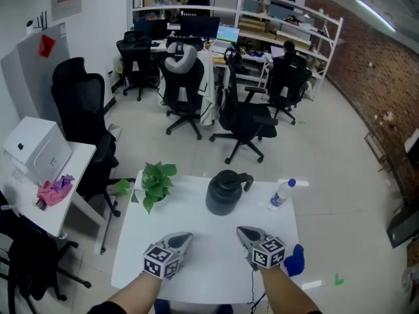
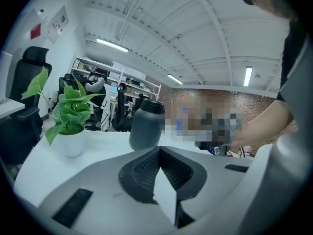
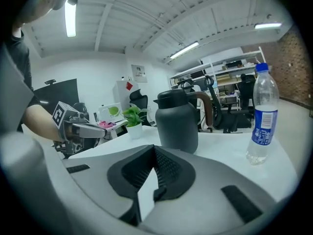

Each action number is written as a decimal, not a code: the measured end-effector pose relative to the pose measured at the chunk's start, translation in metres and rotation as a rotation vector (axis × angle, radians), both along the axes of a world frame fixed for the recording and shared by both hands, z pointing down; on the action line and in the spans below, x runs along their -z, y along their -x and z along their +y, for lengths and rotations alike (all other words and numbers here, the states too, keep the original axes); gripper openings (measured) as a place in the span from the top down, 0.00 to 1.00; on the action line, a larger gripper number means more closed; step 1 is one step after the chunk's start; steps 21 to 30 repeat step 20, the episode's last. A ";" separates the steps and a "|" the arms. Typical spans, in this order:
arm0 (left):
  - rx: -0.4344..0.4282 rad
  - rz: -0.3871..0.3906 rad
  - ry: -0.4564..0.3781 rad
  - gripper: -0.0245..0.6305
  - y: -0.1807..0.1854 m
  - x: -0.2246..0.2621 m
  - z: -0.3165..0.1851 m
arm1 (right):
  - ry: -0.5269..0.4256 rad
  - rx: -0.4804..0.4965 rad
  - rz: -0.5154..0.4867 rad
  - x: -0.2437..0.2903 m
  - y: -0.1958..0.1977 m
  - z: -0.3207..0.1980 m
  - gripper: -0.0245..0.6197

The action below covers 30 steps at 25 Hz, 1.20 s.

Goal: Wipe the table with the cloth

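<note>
A blue cloth [image 1: 295, 260] lies at the right front edge of the white table [image 1: 203, 267], just right of my right gripper's marker cube. Nothing holds it. In the head view my left gripper [image 1: 188, 237] and right gripper [image 1: 241, 230] hover side by side over the table's near half, tips pointing away from me. In the left gripper view the left gripper [image 2: 159, 150] has its jaws together with nothing between them. My right gripper [image 3: 154, 147] is likewise shut and empty. The cloth is hidden from both gripper views.
A dark jug [image 1: 225, 191] stands mid-table beyond the grippers. A potted plant [image 1: 157, 182] sits at the far left and a water bottle [image 1: 281, 193] at the far right. A side table with a pink rag [image 1: 55, 190] stands left; office chairs [image 1: 243, 120] fill the room behind.
</note>
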<state>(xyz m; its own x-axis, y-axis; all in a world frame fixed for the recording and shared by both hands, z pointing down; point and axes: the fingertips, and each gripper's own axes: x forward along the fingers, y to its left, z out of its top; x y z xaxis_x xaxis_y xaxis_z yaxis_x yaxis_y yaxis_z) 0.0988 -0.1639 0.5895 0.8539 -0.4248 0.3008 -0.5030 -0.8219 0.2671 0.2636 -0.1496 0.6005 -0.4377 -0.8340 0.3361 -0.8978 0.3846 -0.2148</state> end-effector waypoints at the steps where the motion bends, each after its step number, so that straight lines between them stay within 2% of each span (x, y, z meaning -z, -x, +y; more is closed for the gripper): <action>1: 0.000 0.000 0.000 0.97 -0.001 0.000 0.000 | 0.004 0.000 0.005 -0.001 -0.001 0.002 0.95; 7: 0.005 -0.002 -0.001 0.97 -0.001 0.000 -0.001 | 0.019 0.015 0.045 -0.006 -0.004 0.009 0.95; 30: 0.009 0.000 0.006 0.97 -0.003 0.002 0.004 | 0.020 0.014 0.047 -0.004 -0.008 0.014 0.95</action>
